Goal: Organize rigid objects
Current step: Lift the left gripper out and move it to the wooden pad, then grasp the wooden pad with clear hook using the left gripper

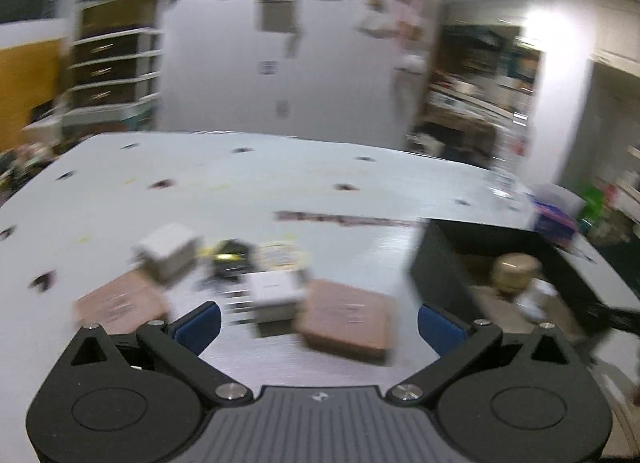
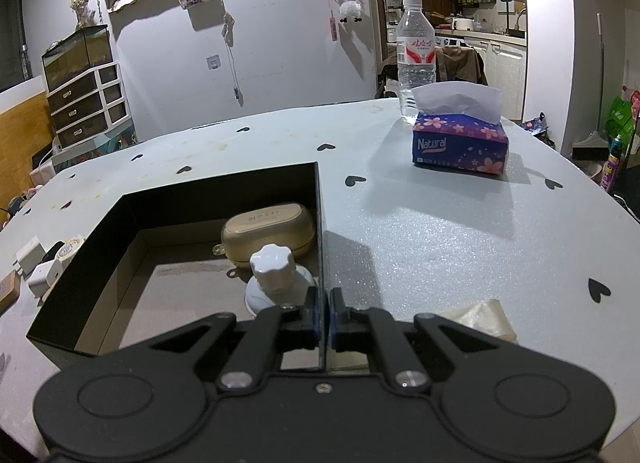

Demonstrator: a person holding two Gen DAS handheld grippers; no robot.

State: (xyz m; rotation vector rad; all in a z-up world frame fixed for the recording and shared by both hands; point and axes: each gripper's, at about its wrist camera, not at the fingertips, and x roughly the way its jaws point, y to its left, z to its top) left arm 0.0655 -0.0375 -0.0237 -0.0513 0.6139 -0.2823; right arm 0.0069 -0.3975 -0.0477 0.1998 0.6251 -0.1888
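Observation:
A black open box (image 2: 200,191) sits on the table; it holds a tan earbud case (image 2: 268,233) and a white knobbed piece (image 2: 276,275). My right gripper (image 2: 323,315) is shut on the box's right wall. In the blurred left wrist view, my left gripper (image 1: 318,323) is open and empty above two pink flat blocks (image 1: 346,317) (image 1: 120,303), a white adapter (image 1: 272,287), a white cube (image 1: 168,251), a black item (image 1: 230,257) and a round patterned item (image 1: 280,255). The black box (image 1: 440,263) is to their right.
A tissue box (image 2: 460,143) and a water bottle (image 2: 414,59) stand at the table's far right. A crumpled cream wrapper (image 2: 486,319) lies near my right gripper. Drawers (image 2: 86,103) stand against the wall at left.

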